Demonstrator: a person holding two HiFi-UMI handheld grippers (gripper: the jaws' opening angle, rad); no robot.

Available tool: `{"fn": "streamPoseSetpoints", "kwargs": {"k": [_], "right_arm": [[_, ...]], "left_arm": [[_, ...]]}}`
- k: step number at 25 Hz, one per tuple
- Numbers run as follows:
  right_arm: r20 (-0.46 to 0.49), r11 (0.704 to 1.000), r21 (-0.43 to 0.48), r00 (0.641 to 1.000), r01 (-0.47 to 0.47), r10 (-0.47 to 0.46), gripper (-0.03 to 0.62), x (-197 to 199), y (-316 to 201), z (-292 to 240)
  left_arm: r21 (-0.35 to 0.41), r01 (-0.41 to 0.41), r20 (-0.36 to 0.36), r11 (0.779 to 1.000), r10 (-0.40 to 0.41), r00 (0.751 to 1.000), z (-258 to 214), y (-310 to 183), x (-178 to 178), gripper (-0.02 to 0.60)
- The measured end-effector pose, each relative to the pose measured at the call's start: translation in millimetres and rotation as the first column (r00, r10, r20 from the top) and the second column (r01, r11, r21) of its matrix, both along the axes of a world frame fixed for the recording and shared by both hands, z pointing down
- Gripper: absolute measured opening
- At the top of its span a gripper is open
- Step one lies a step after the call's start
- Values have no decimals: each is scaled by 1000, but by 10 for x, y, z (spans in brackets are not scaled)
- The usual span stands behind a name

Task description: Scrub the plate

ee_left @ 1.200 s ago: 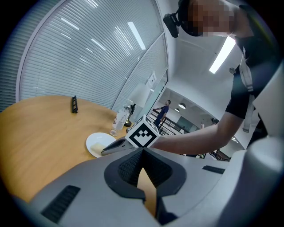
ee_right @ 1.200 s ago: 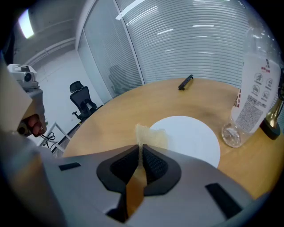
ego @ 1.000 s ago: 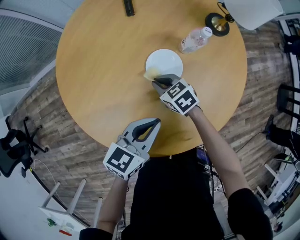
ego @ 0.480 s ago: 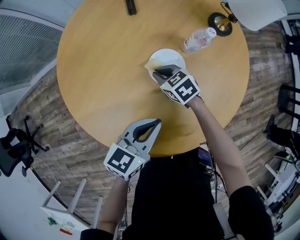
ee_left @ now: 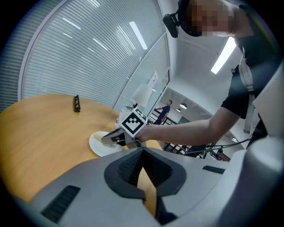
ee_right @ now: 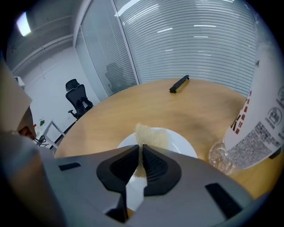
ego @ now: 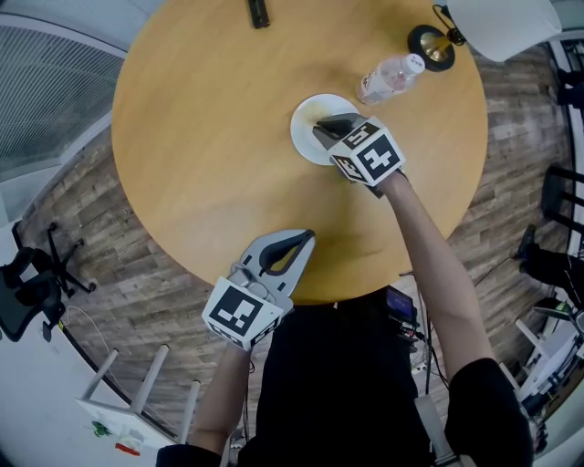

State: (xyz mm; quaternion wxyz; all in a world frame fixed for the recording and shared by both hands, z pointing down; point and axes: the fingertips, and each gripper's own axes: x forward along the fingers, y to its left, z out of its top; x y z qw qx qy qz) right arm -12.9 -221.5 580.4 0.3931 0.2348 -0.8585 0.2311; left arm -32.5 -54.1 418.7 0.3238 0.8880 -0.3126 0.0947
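A white plate (ego: pixel 306 139) sits on the round wooden table (ego: pixel 201 137), right of its middle. My right gripper (ego: pixel 327 121) hovers over the plate, shut on a pale yellow sponge (ee_right: pixel 151 135) that presses on the plate (ee_right: pixel 184 145). In the head view only a sliver of the sponge shows at the jaw tips. My left gripper (ego: pixel 303 237) hangs at the table's near edge, shut and holding nothing. The left gripper view has its own tips (ee_left: pixel 142 151) low in the frame, with the plate (ee_left: pixel 95 145) and the right gripper (ee_left: pixel 106 138) beyond.
A clear plastic bottle (ego: pixel 391 77) lies just right of the plate, close to the right gripper (ee_right: pixel 141 148). A lamp with a black and brass base (ego: pixel 427 46) stands at the far right. A small black bar (ego: pixel 258 13) lies at the far edge.
My right gripper has slid the sponge from the plate's near left rim toward its far middle. The left gripper has stayed put.
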Motion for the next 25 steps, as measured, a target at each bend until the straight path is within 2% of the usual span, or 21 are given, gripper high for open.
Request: {"fn": "streamPoseSetpoints", "kwargs": {"k": [13, 19, 25], "right_arm": [[-39, 998, -8, 998, -57, 57, 26, 353, -52, 31], [-42, 996, -30, 996, -84, 83, 26, 310, 104, 55], [-41, 997, -23, 997, -67, 66, 26, 195, 272, 59]], "left_arm": [[5, -9, -3, 1000, 9, 1000, 1, 26, 40, 6], [10, -6, -5, 1000, 6, 1000, -31, 34, 53, 6], [24, -12, -7, 1000, 13, 1000, -63, 72, 57, 6]]}}
